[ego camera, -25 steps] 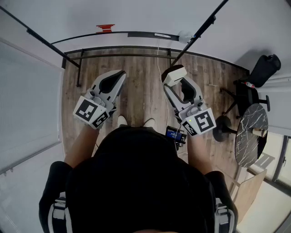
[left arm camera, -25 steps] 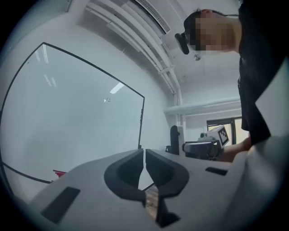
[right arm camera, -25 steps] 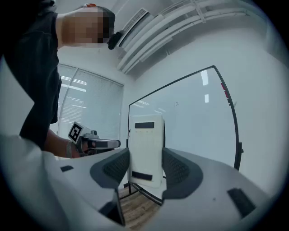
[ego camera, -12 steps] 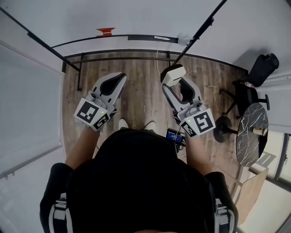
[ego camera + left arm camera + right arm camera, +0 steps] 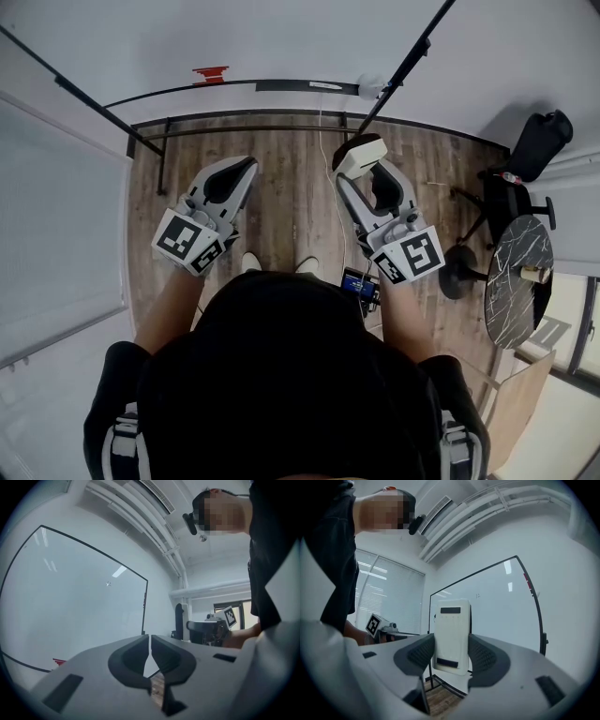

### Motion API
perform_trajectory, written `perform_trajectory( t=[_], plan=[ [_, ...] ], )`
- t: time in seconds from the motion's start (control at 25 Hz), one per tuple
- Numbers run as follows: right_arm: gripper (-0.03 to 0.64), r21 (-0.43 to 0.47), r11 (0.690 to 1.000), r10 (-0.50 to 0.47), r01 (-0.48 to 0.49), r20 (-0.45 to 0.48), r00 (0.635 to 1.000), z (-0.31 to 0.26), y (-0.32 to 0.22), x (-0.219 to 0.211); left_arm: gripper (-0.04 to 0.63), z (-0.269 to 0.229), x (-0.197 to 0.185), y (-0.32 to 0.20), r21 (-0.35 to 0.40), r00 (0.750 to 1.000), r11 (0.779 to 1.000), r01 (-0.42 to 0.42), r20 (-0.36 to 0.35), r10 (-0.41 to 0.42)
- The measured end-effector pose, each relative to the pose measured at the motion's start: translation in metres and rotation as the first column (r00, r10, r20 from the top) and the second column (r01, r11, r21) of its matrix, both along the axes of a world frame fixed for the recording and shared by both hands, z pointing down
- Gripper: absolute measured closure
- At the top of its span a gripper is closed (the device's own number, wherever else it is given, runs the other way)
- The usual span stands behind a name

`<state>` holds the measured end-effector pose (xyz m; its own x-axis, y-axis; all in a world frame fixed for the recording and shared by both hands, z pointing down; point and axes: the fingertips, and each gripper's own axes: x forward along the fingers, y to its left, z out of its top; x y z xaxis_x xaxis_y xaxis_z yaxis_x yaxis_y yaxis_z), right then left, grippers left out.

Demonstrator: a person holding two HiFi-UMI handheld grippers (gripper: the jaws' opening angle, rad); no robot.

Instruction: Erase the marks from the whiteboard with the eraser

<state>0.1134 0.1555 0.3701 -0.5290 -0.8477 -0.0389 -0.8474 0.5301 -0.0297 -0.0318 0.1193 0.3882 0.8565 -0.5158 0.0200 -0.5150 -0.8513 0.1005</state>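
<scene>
Wood floor [image 5: 291,197], whiteboard [image 5: 497,606] ahead, eraser [image 5: 451,634] gripped, chair [image 5: 506,192] aside

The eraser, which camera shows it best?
The right gripper view: the eraser stands upright, face-on, clamped in the right claw. The head view shows it small at that claw's tip. In the left gripper view I can't make it out.

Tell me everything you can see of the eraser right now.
The eraser is a white, plastic-looking rectangular block with rounded corners, a dark strip near its top and another near its bottom. It stands upright, clamped by its long sides between the two dark textured pads of the right claw, with its upper part sticking out past them. Only the pads touch it; it faces the whiteboard but is apart from it.
</scene>
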Motion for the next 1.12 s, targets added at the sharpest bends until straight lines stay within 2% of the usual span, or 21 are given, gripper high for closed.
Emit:
perform_trajectory(
  t=[0.24,0.48,0.64,0.84,1.12],
  plan=[
    [0.388,0.025,0.999,-0.045,0.047,-0.088,0.995,0.0,0.001,0.015,0.578,-0.005,0.024,0.0,0.02,0.999,0.999,0.032,0.023,-0.033],
    [0.388,0.025,0.994,-0.101,0.103,-0.094,0.99,0.001,-0.008,0.031,0.58,-0.014,0.047,-0.009,0.039,0.997,0.996,0.075,0.032,-0.076],
    [0.388,0.014,0.991,-0.134,0.136,-0.092,0.987,0.007,-0.012,0.03,0.58,-0.011,0.054,-0.01,0.019,0.994,0.994,0.105,0.025,-0.106],
    [0.388,-0.004,0.986,-0.167,0.168,-0.076,0.983,0.016,-0.03,0.02,0.58,-0.012,0.052,-0.023,0.018,0.991,0.991,0.129,0.028,-0.13],
    [0.387,-0.024,0.981,-0.196,0.195,-0.093,0.976,0.025,-0.075,-0.007,0.58,-0.011,0.031,-0.074,0.033,0.99,0.989,0.143,0.01,-0.144]
  ],
)
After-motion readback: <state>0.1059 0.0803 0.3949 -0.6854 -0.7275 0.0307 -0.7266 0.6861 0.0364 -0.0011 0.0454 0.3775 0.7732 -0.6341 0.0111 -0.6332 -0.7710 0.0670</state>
